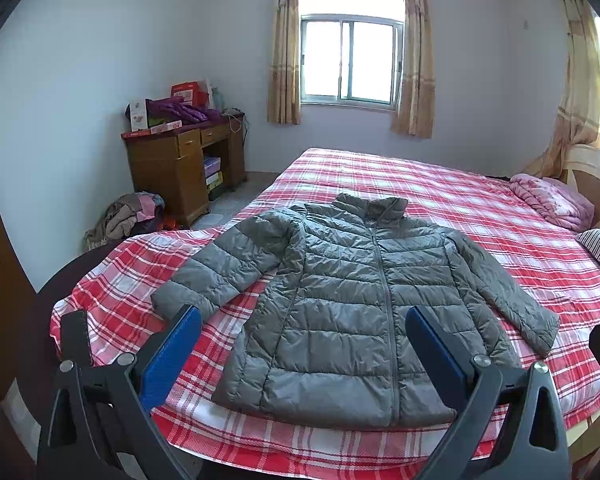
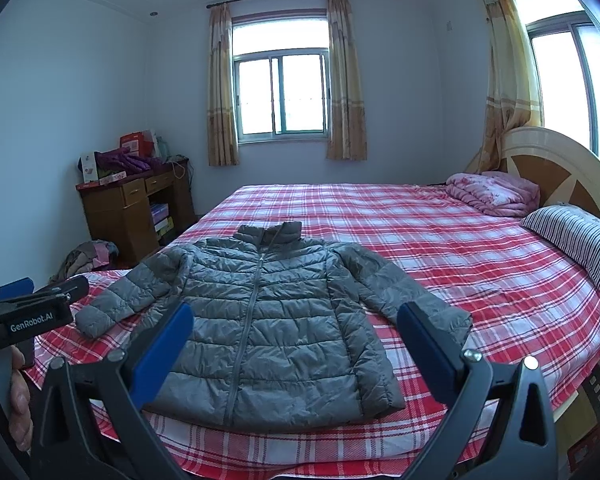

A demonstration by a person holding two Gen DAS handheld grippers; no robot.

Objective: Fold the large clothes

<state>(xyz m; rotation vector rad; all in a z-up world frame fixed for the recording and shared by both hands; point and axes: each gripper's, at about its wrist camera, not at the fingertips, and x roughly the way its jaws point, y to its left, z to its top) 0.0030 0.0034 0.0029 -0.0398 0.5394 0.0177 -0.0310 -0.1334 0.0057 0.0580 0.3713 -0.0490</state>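
The left gripper [image 1: 303, 326] and the right gripper [image 2: 295, 322] both have their jaws spread wide, with nothing between the blue pads, and both hang above the near edge of the bed [image 1: 480, 216]. The grey puffer jacket [image 1: 340, 292] lies flat and zipped on the checked sheet, sleeves out to each side. No fold is made yet; it seems the whole task remains.
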